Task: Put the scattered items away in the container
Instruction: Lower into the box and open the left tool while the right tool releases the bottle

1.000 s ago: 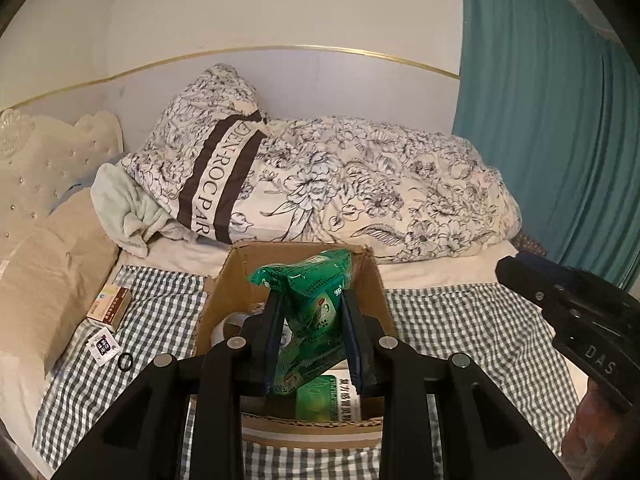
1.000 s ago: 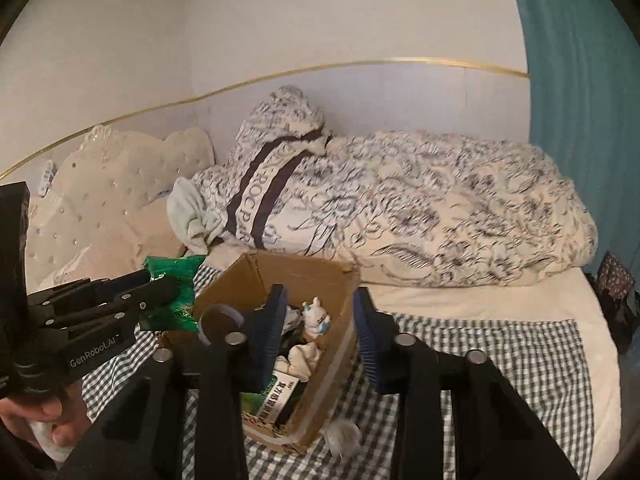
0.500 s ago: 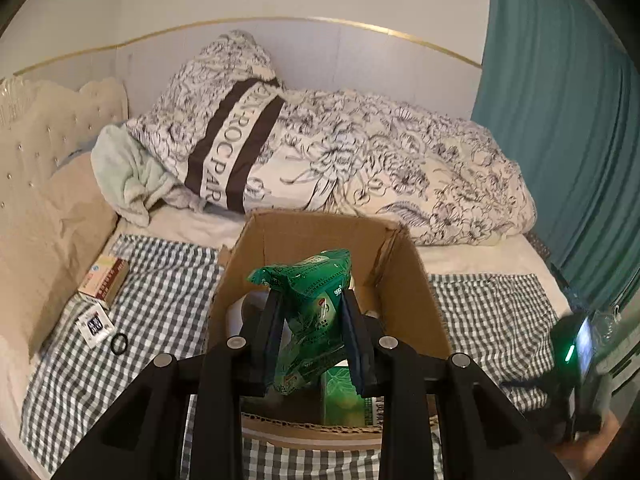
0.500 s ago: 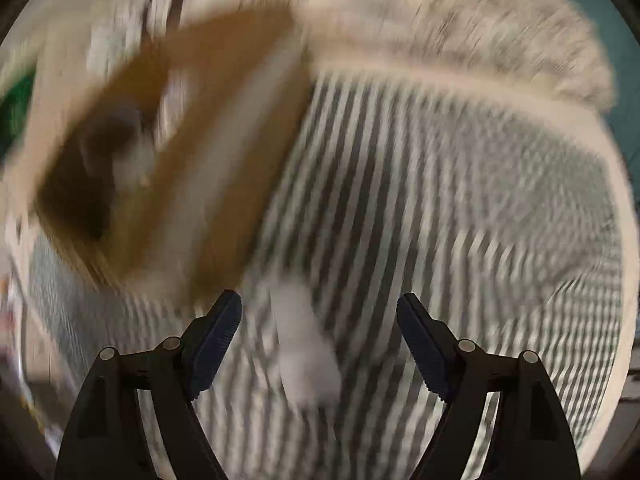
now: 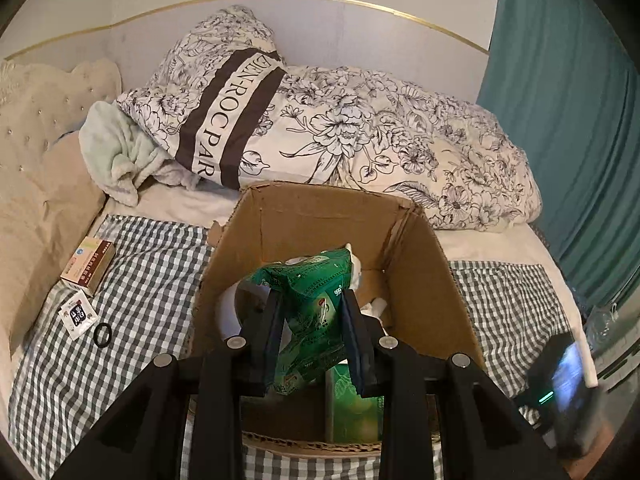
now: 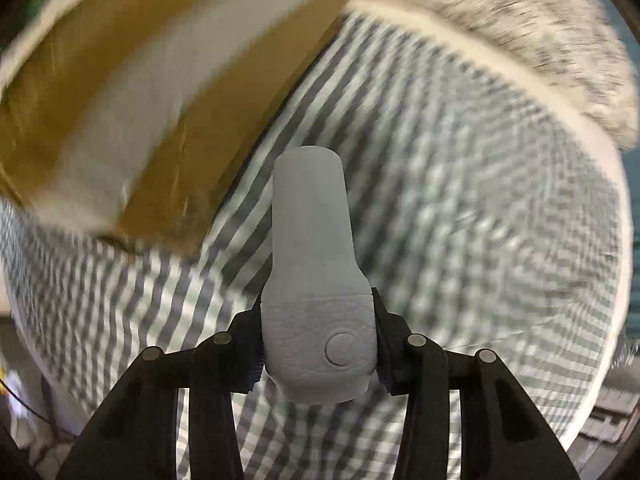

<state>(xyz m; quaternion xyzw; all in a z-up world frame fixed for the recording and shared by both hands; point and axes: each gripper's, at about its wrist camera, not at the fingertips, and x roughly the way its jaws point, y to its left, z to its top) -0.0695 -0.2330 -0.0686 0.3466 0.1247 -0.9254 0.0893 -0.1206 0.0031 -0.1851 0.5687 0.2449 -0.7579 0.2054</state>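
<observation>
Left claw [image 5: 312,336] had the green packet [image 5: 310,300] pinched, hanging over the open box [image 5: 424,280]. Right claw [image 6: 318,350] was closing on a pale grey bottle [image 6: 312,240], bottle lying on the checked sheet [image 6: 460,220] beside the box.

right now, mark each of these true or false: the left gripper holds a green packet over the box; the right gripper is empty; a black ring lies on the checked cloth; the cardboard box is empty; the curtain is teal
1. The left gripper holds a green packet over the cardboard box. True.
2. The right gripper is empty. False: a pale grey object sits between its fingers, with the jaws closing on it.
3. A black ring lies on the checked cloth. True.
4. The cardboard box is empty. False: a green carton and some white items already lie inside.
5. The curtain is teal. True.
</observation>
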